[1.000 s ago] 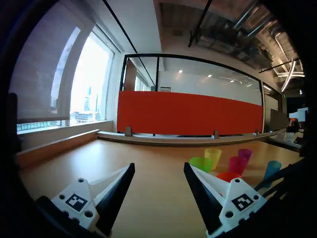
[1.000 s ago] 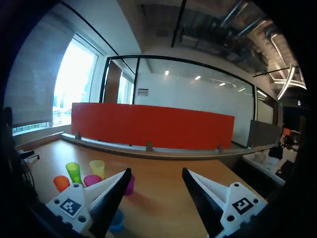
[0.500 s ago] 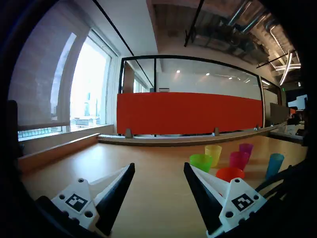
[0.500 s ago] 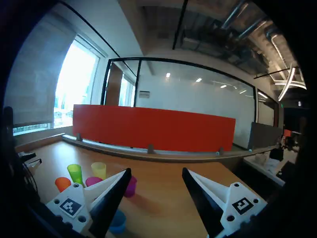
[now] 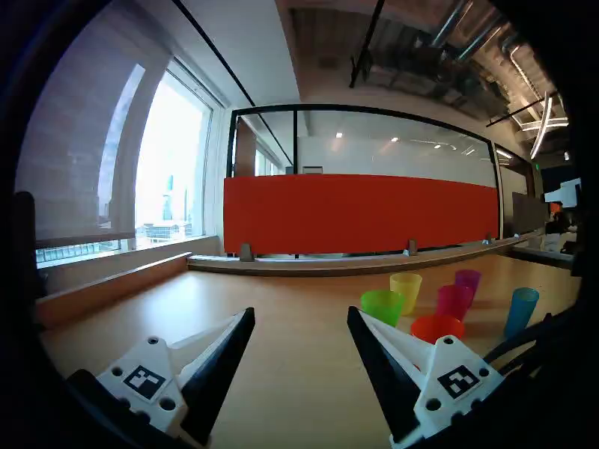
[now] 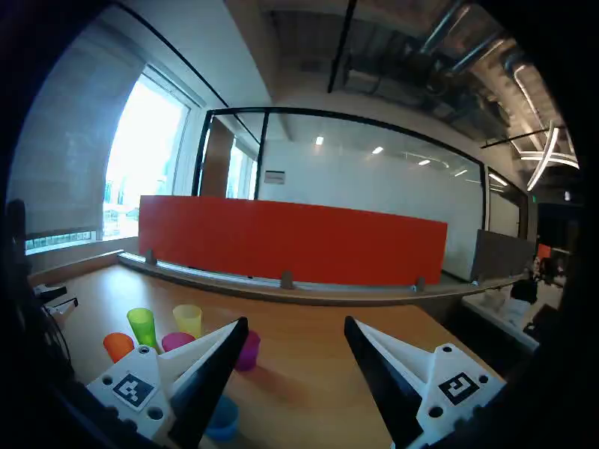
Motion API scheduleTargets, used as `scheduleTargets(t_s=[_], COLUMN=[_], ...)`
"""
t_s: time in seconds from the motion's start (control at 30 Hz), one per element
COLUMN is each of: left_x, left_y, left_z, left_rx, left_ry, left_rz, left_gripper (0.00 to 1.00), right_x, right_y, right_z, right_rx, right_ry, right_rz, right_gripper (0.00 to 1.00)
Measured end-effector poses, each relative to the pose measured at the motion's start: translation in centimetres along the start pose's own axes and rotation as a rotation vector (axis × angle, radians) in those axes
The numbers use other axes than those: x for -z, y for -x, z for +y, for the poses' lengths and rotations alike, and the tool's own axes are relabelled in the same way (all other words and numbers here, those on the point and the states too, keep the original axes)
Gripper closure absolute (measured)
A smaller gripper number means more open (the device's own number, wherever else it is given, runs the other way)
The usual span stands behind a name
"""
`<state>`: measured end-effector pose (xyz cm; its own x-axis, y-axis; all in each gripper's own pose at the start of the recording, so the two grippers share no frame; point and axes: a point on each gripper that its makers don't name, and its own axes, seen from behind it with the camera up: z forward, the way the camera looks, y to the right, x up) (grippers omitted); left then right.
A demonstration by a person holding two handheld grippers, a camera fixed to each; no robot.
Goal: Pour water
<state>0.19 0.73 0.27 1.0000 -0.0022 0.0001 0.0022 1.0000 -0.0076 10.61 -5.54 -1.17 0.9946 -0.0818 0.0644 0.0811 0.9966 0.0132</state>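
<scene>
Six plastic cups are counted all up, one per colour: a green cup (image 5: pixel 381 304), a yellow cup (image 5: pixel 406 288), a pink cup (image 5: pixel 451 300), a purple cup (image 5: pixel 469 278), an orange cup (image 5: pixel 436 327) and a blue cup (image 5: pixel 521 307). One wooden table (image 5: pixel 299 352) and one red divider (image 5: pixel 359 213) are counted too, plus three little brackets (image 5: pixel 245 251) along the divider's foot.
</scene>
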Motion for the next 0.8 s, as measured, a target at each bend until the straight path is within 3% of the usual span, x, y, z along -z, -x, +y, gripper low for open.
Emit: scheduleTargets(t_s=[0.5,0.8], left_x=[0.0,0.0], left_y=[0.0,0.0], left_z=[0.1,0.0], left_rx=[-0.001,-0.001], left_ry=[0.0,0.0], left_rz=[0.0,0.0], left_gripper=[0.08,0.08], right_x=[0.2,0.0], right_y=[-0.5,0.7], right_z=[2.0,3.4], right_rx=[-0.008,-0.028], right_ry=[0.041,0.076], right_rz=[0.036,0.074], right_gripper=[0.0,0.0])
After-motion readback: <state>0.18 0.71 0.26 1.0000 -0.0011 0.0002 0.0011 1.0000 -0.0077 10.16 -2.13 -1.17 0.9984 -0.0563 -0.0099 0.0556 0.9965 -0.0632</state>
